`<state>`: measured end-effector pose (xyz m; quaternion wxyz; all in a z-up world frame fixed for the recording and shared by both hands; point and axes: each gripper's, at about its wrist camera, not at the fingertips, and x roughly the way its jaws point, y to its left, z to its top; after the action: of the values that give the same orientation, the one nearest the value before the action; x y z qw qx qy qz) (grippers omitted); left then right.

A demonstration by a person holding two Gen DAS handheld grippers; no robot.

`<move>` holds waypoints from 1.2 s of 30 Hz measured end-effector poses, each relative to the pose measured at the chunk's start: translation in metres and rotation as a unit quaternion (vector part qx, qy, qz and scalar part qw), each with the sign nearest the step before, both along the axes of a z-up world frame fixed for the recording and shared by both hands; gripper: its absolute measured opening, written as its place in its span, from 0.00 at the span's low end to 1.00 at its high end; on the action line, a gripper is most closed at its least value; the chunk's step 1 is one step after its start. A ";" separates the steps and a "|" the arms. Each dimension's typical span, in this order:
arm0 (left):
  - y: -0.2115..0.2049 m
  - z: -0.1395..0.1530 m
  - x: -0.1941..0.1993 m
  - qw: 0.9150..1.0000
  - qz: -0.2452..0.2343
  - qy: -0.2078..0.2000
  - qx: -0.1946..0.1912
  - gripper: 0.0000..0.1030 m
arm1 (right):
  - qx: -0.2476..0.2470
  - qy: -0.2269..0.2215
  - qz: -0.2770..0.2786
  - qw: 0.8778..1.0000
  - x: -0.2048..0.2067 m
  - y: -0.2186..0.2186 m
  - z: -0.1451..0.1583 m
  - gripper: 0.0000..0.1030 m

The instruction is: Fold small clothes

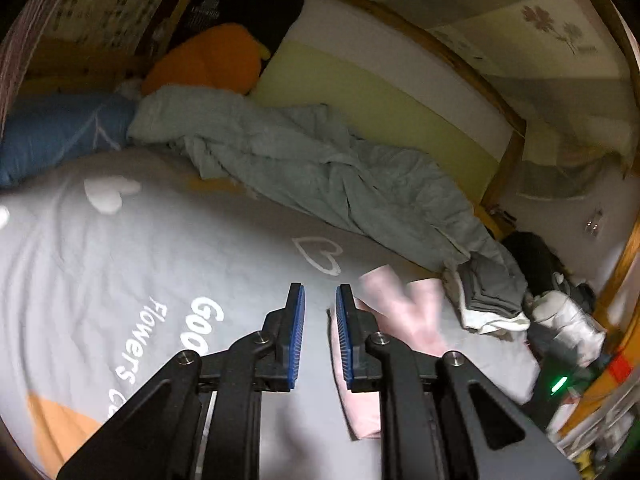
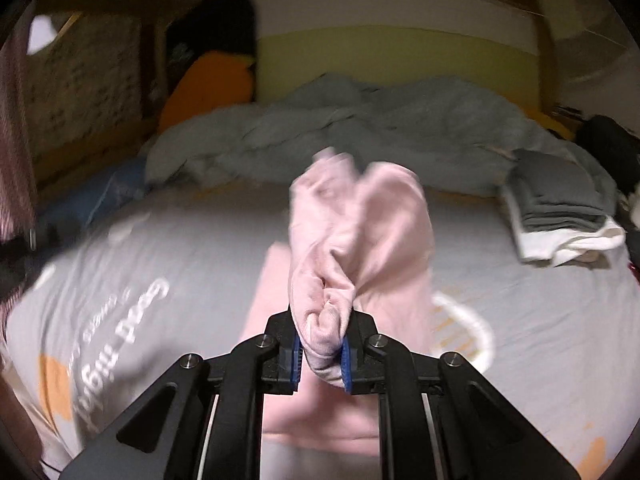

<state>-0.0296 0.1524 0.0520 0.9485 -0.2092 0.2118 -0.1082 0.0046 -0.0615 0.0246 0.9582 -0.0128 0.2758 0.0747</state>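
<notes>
Pink fabric, soft and fleecy, is pinched in a bunched fold between the blue ribbed pads of the right gripper (image 2: 323, 354), and the rest of the pink garment (image 2: 360, 232) is seen draped, blurred, over the smooth grey bedsheet (image 2: 540, 300) printed with white hearts and lettering. The left gripper (image 1: 320, 312) is held narrowly apart with nothing between its pads, the garment lying just beside it. Farther off, a neat stack of folded grey and white clothes (image 2: 560, 212) is set near a crumpled grey-green quilt (image 1: 320, 160).
</notes>
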 end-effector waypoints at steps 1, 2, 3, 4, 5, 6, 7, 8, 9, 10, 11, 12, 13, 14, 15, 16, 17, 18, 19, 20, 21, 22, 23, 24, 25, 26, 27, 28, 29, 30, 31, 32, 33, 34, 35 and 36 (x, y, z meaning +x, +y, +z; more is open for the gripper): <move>0.002 -0.001 -0.001 1.000 -0.003 0.003 -0.003 0.13 | -0.008 0.006 0.007 1.000 0.000 0.009 -0.008 0.14; 0.001 -0.001 0.001 1.000 -0.004 0.004 0.001 0.13 | -0.014 0.010 0.007 1.000 0.000 0.013 -0.014 0.14; -0.002 -0.001 0.003 1.000 -0.002 0.004 0.008 0.13 | -0.026 0.013 0.004 1.000 0.000 0.020 -0.022 0.14; -0.006 -0.001 0.005 1.000 -0.001 0.003 0.016 0.13 | -0.033 0.012 0.000 0.999 0.000 0.023 -0.027 0.14; -0.010 -0.002 0.007 1.000 -0.003 0.003 0.019 0.13 | -0.036 0.010 -0.003 0.999 -0.002 0.025 -0.031 0.16; -0.013 -0.003 0.008 1.000 -0.007 0.005 0.017 0.14 | -0.034 0.010 0.000 0.999 -0.003 0.026 -0.032 0.17; -0.017 -0.004 0.010 1.000 -0.012 0.007 0.014 0.15 | -0.027 0.011 0.007 1.000 -0.004 0.026 -0.032 0.23; -0.017 -0.006 0.013 1.000 -0.017 0.009 0.009 0.16 | -0.013 0.011 0.018 1.000 -0.007 0.024 -0.031 0.33; -0.018 -0.008 0.014 1.000 -0.021 0.013 0.006 0.16 | 0.009 0.011 0.036 0.999 -0.013 0.022 -0.030 0.39; -0.020 -0.009 0.014 1.000 -0.023 0.016 0.004 0.16 | 0.016 0.009 0.043 0.999 -0.017 0.021 -0.028 0.47; -0.021 -0.010 0.015 1.000 -0.024 0.019 0.002 0.16 | 0.018 0.004 0.051 0.999 -0.025 0.021 -0.028 0.47; -0.021 -0.010 0.016 0.999 -0.025 0.021 0.001 0.16 | 0.018 0.003 0.058 0.998 -0.030 0.021 -0.028 0.47; -0.022 -0.011 0.016 0.999 -0.026 0.023 0.001 0.16 | 0.025 0.005 0.069 0.997 -0.037 0.018 -0.029 0.47; -0.023 -0.011 0.017 0.999 -0.029 0.024 0.000 0.16 | 0.032 0.005 0.072 0.997 -0.043 0.015 -0.029 0.47; -0.025 -0.012 0.018 0.999 -0.035 0.026 -0.001 0.16 | 0.046 0.003 0.071 0.996 -0.052 0.006 -0.027 0.47; -0.028 -0.015 0.020 0.998 -0.051 0.030 -0.005 0.17 | 0.054 0.000 0.066 0.996 -0.056 0.000 -0.026 0.45; -0.031 -0.018 0.023 0.997 -0.074 0.036 -0.013 0.19 | 0.064 -0.008 0.058 0.996 -0.061 -0.009 -0.022 0.41; -0.036 -0.022 0.028 0.993 -0.107 0.046 -0.027 0.21 | 0.074 -0.018 0.042 0.996 -0.065 -0.021 -0.017 0.39; -0.041 -0.027 0.032 0.988 -0.136 0.057 -0.042 0.21 | 0.080 -0.025 0.028 0.996 -0.067 -0.030 -0.014 0.38; -0.049 -0.033 0.036 0.984 -0.157 0.068 -0.055 0.21 | 0.085 -0.032 0.011 0.996 -0.067 -0.041 -0.010 0.36; -0.055 -0.037 0.039 0.982 -0.165 0.075 -0.057 0.21 | 0.093 -0.039 -0.008 0.995 -0.065 -0.054 -0.006 0.34; -0.065 -0.041 0.042 0.981 -0.169 0.081 -0.050 0.21 | 0.096 -0.041 -0.014 0.994 -0.062 -0.059 -0.003 0.34; -0.072 -0.045 0.044 0.981 -0.169 0.086 -0.038 0.21 | 0.097 -0.039 -0.022 0.994 -0.055 -0.067 -0.003 0.31; -0.081 -0.048 0.047 0.981 -0.168 0.091 -0.024 0.21 | 0.094 -0.034 -0.027 0.995 -0.049 -0.070 -0.004 0.30; -0.088 -0.052 0.050 0.981 -0.169 0.095 -0.014 0.21 | 0.093 -0.030 -0.028 0.995 -0.045 -0.072 -0.004 0.29; -0.094 -0.055 0.052 0.981 -0.169 0.100 -0.007 0.21 | 0.094 -0.025 -0.024 0.995 -0.039 -0.073 -0.006 0.28; -0.099 -0.059 0.054 0.981 -0.163 0.104 0.001 0.16 | 0.094 -0.017 -0.017 0.995 -0.032 -0.073 -0.009 0.28; -0.101 -0.061 0.053 0.983 -0.152 0.104 0.009 0.02 | 0.097 -0.007 -0.010 0.995 -0.026 -0.072 -0.014 0.27; -0.102 -0.064 0.053 0.985 -0.136 0.104 0.020 0.02 | 0.099 0.000 -0.005 0.995 -0.024 -0.072 -0.016 0.27; -0.101 -0.067 0.053 0.986 -0.124 0.106 0.029 0.01 | 0.103 0.013 0.003 0.995 -0.022 -0.071 -0.023 0.27; -0.099 -0.069 0.054 0.986 -0.113 0.114 0.035 0.01 | 0.103 0.024 0.009 0.994 -0.021 -0.070 -0.030 0.27; -0.097 -0.072 0.054 0.986 -0.106 0.121 0.034 0.01 | 0.099 0.027 0.011 0.995 -0.022 -0.069 -0.035 0.27; -0.095 -0.076 0.055 0.986 -0.104 0.128 0.030 0.01 | 0.090 0.028 0.013 0.995 -0.025 -0.068 -0.041 0.27; -0.095 -0.080 0.056 0.985 -0.102 0.132 0.030 0.01 | 0.085 0.030 0.015 0.996 -0.027 -0.068 -0.046 0.27; -0.095 -0.083 0.056 0.985 -0.098 0.137 0.037 0.01 | 0.080 0.033 0.016 0.996 -0.030 -0.068 -0.051 0.27; -0.096 -0.085 0.055 0.985 -0.092 0.141 0.046 0.01 | 0.079 0.037 0.017 0.996 -0.032 -0.069 -0.057 0.27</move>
<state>0.0256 0.0560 -0.0330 0.9039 -0.1581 0.3662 -0.1543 -0.0278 -0.1303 -0.0320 0.9441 0.0606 0.3036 0.1131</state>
